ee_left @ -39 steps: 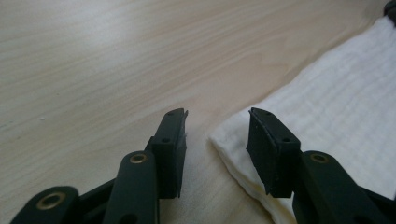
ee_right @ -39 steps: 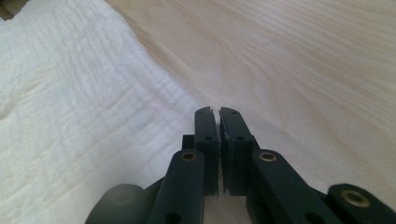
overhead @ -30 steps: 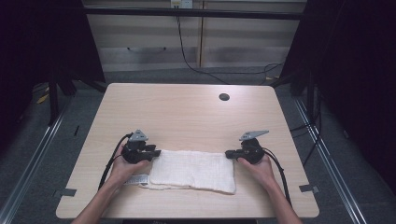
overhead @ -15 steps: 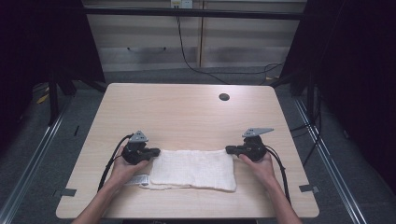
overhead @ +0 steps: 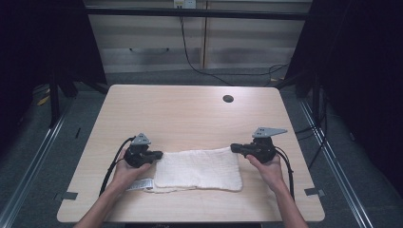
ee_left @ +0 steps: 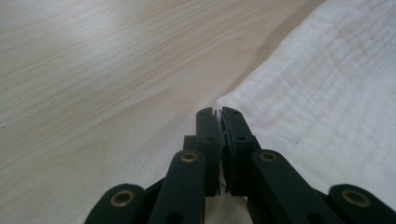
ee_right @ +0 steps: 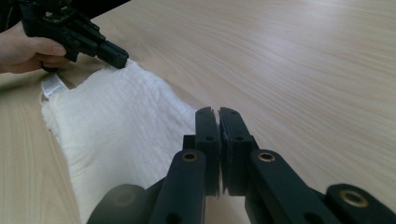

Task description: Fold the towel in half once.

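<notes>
Cloth [overhead: 198, 169], white and folded into a long band, lies across the near part of the pale wooden table [overhead: 190, 114], stretched between the two grippers. The left gripper [overhead: 158, 154] has its jaws pressed together on the cloth's far left corner; in the left gripper view the fingertips [ee_left: 232, 116] meet with a sliver of the white weave [ee_left: 327, 93] pinched between them, and the rest of the cloth spreads away to the right of the fingers. A second ago these jaws stood a little apart over that corner; they have just been closing and are now clamped on it, while the hand itself has stayed where it was.

The right gripper [overhead: 234, 148] is closed on the far right corner of the cloth. In the right gripper view its two fingers [ee_right: 207, 126] stand together with hardly a gap, the cloth [ee_right: 116, 130] running away from them to the left toward the other gripper [ee_right: 114, 55], whose tips sit on the far corner. Just beside that far corner a small sewn label [ee_right: 50, 86] sticks out from the cloth's edge. Compared with the earlier high view, the right gripper has lifted slightly, and the corner it holds now rises a little off the table, so the cloth's far edge slopes up toward those fingers. The near edge still rests flat on the wood.

A dark round grommet hole [overhead: 228, 99] sits well beyond the right fingers, unchanged.
</notes>
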A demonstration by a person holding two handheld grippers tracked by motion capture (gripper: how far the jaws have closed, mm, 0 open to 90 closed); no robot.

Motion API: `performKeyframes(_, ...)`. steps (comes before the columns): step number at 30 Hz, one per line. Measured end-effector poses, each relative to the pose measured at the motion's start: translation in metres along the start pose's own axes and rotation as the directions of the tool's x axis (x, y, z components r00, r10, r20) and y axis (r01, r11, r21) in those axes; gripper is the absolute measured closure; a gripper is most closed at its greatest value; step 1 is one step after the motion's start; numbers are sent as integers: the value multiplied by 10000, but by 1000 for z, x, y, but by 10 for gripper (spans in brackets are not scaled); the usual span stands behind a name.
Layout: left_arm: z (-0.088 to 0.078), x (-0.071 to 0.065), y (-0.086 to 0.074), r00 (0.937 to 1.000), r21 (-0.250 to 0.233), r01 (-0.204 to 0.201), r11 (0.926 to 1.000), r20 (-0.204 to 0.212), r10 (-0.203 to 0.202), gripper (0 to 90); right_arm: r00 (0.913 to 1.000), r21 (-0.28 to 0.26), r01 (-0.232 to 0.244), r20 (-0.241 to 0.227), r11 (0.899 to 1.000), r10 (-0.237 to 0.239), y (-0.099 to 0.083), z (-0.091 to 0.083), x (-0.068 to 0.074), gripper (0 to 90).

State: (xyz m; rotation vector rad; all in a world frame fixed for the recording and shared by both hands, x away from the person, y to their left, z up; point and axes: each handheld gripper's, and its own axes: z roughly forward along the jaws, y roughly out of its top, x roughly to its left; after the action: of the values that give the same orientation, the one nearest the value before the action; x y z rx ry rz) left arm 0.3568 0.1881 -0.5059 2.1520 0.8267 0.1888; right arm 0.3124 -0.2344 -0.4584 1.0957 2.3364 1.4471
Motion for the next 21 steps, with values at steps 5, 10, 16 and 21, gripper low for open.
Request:
performKeyframes(5, 0, -1, -1, 9999, -9, -13, 10000, -144, 12, 866, 9996, -85, 201, -182, 9998, -203, 2, -3, 9, 872)
performKeyframes(10, -1, -2, -1, 9998, -8, -52, 10000, -208, 51, 864, 9987, -97, 356, -353, 9993, -360, 4, -4, 17, 872)
performKeyframes(16, -1, -2, -1, 9996, -30, -85, 10000, -285, 84, 864, 9958, -17, 594, -702, 9982, -594, -1, -5, 36, 872)
performKeyframes(21, -1, -4, -1, 9993, -23, -59, 10000, -377, 58, 865, 9916, 513, 858, -1011, 9950, -803, -13, -1, 51, 872)
